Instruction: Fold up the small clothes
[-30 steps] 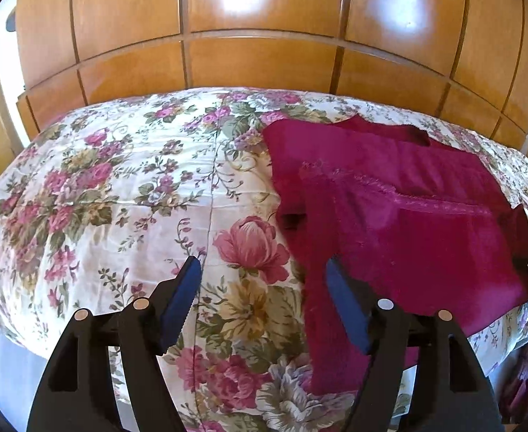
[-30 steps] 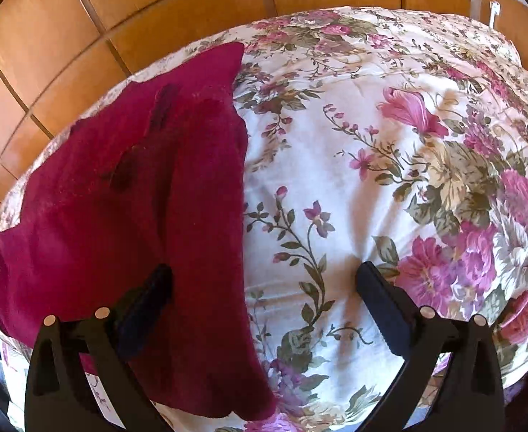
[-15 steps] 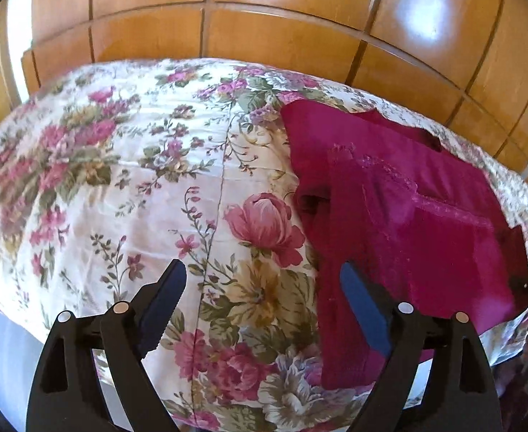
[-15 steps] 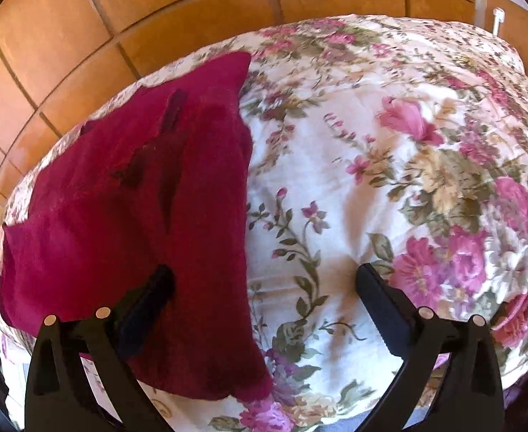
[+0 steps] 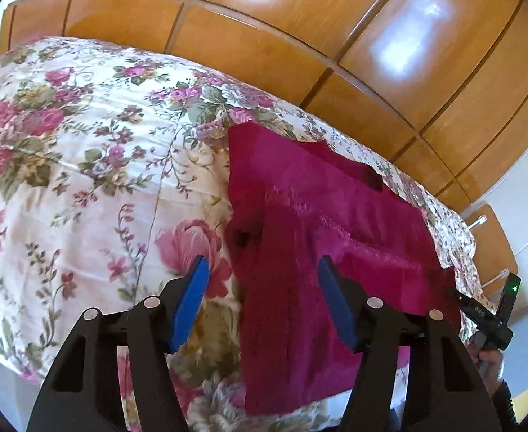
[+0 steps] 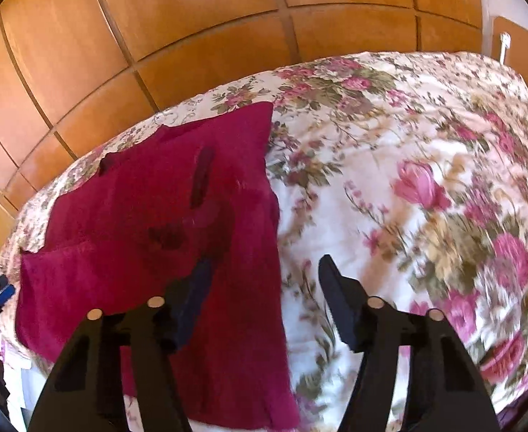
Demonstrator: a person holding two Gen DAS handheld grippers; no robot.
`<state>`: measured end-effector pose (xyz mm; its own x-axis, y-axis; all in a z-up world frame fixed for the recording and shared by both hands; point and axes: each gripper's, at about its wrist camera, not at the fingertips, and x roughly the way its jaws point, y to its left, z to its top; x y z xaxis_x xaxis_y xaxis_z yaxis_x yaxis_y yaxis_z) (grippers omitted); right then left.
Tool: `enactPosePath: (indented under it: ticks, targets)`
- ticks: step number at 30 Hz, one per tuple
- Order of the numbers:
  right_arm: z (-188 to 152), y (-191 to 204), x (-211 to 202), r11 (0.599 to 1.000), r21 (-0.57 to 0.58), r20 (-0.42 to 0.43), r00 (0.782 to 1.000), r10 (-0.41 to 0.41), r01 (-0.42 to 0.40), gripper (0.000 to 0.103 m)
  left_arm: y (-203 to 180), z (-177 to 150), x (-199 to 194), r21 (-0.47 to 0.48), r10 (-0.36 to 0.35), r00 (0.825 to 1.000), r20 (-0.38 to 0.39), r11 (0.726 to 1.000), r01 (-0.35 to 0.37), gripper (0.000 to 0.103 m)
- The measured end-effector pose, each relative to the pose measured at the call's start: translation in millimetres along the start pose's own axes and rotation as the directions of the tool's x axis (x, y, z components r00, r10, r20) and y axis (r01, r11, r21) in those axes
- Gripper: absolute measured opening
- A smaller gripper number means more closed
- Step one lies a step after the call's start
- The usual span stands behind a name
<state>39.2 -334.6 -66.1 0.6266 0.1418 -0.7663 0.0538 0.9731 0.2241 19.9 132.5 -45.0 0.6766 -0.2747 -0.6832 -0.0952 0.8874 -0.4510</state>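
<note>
A dark red garment (image 5: 321, 252) lies partly folded on a floral bedspread (image 5: 84, 180); it also shows in the right wrist view (image 6: 156, 230). My left gripper (image 5: 262, 270) is open and empty, hovering over the garment's left edge near the bed's front. My right gripper (image 6: 264, 270) is open and empty, hovering over the garment's right edge. The other gripper's tip (image 5: 487, 316) shows at the right of the left wrist view, beyond the garment's far side.
A wooden panelled wardrobe (image 5: 300, 36) stands behind the bed. The floral bedspread (image 6: 426, 180) stretches right of the garment. A wooden bedside piece (image 5: 491, 237) stands at the far right.
Both grippers have tilted and lifted, so more of the wardrobe shows. Their jaws have narrowed a little but stay open. The garment has not moved.
</note>
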Motion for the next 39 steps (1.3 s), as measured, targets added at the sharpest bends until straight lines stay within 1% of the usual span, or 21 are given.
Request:
enactPosePath:
  ticks: [2, 3, 4, 5, 6, 7, 8, 10, 11, 12, 14, 15, 19, 22, 26, 29, 31, 34, 39]
  targets:
    - [7, -1, 11, 1.000, 0.016, -0.007, 1.000, 0.001, -0.001, 0.055, -1, 3, 8, 0.000, -0.016, 1.000, -0.014, 1.000, 0.016, 0.062]
    - [9, -1, 16, 1.000, 0.028, -0.010, 1.000, 0.007, -0.007, 0.052, -1, 4, 13, -0.003, -0.023, 0.999, -0.026, 1.000, 0.023, 0.062]
    - [11, -2, 20, 0.999, 0.038, -0.015, 1.000, 0.014, -0.014, 0.046, -1, 5, 17, -0.006, -0.029, 0.999, -0.036, 1.000, 0.029, 0.062]
    - [13, -1, 23, 0.999, 0.038, -0.018, 1.000, 0.018, -0.017, 0.042, -1, 6, 21, -0.003, -0.037, 0.998, -0.045, 0.999, 0.037, 0.062]
    - [13, 1, 25, 0.999, 0.030, -0.020, 1.000, 0.023, -0.022, 0.030, -2, 7, 26, -0.001, -0.038, 0.998, -0.051, 0.999, 0.038, 0.062]
    - [13, 5, 25, 1.000, 0.010, -0.024, 0.999, 0.030, -0.030, 0.021, -2, 7, 28, 0.000, -0.040, 0.998, -0.053, 0.999, 0.040, 0.062]
    - [12, 8, 25, 1.000, -0.009, -0.025, 0.999, 0.028, -0.028, 0.019, -3, 8, 31, 0.002, -0.054, 0.997, -0.057, 0.999, 0.054, 0.056]
    - [11, 12, 23, 0.999, -0.045, -0.023, 1.000, 0.013, -0.014, 0.012, -6, 9, 37, 0.008, -0.071, 0.995, -0.075, 0.997, 0.072, 0.048]
    - [10, 13, 22, 0.999, -0.051, -0.020, 1.000, 0.008, -0.009, 0.010, -8, 10, 40, 0.014, -0.076, 0.994, -0.082, 0.997, 0.078, 0.037]
    - [9, 14, 19, 0.998, -0.055, -0.013, 1.000, 0.002, -0.003, 0.009, -11, 10, 41, 0.022, -0.077, 0.993, -0.087, 0.997, 0.080, 0.031]
    - [9, 12, 11, 0.999, -0.049, 0.001, 1.000, 0.009, -0.009, 0.008, -17, 8, 39, 0.051, -0.075, 0.994, -0.075, 0.996, 0.079, 0.012]
    - [9, 12, 6, 0.999, -0.043, 0.007, 1.000, 0.017, -0.017, 0.008, -19, 7, 37, 0.060, -0.070, 0.995, -0.067, 0.995, 0.074, 0.010]
    - [9, 15, -20, 0.997, -0.062, 0.042, 0.998, 0.051, -0.049, 0.008, -19, 2, 18, 0.068, -0.099, 0.995, -0.018, 0.993, 0.100, 0.008]
    - [10, 20, -37, 0.994, -0.088, 0.057, 0.996, 0.075, -0.070, 0.007, -21, 3, -6, 0.076, -0.152, 0.988, 0.025, 0.986, 0.150, 0.007]
    - [19, 27, -57, 0.990, -0.094, 0.100, 0.989, 0.113, -0.104, 0.008, -30, 10, -26, 0.111, -0.179, 0.981, 0.069, 0.979, 0.170, 0.007]
    - [40, 32, -59, 0.988, -0.086, 0.139, 0.980, 0.140, -0.129, 0.007, -40, 24, -29, 0.143, -0.173, 0.980, 0.095, 0.977, 0.159, 0.007]
    - [54, 37, -54, 0.988, -0.092, 0.151, 0.978, 0.141, -0.128, 0.007, -47, 37, -24, 0.163, -0.148, 0.982, 0.114, 0.978, 0.129, 0.007]
    - [79, 43, -38, 0.988, -0.105, 0.160, 0.979, 0.128, -0.112, 0.007, -55, 59, -13, 0.183, -0.122, 0.983, 0.137, 0.978, 0.096, 0.007]
    - [125, 45, -9, 0.993, -0.074, 0.174, 0.980, 0.099, -0.087, 0.007, -62, 100, 11, 0.200, -0.071, 0.983, 0.170, 0.979, 0.037, 0.007]
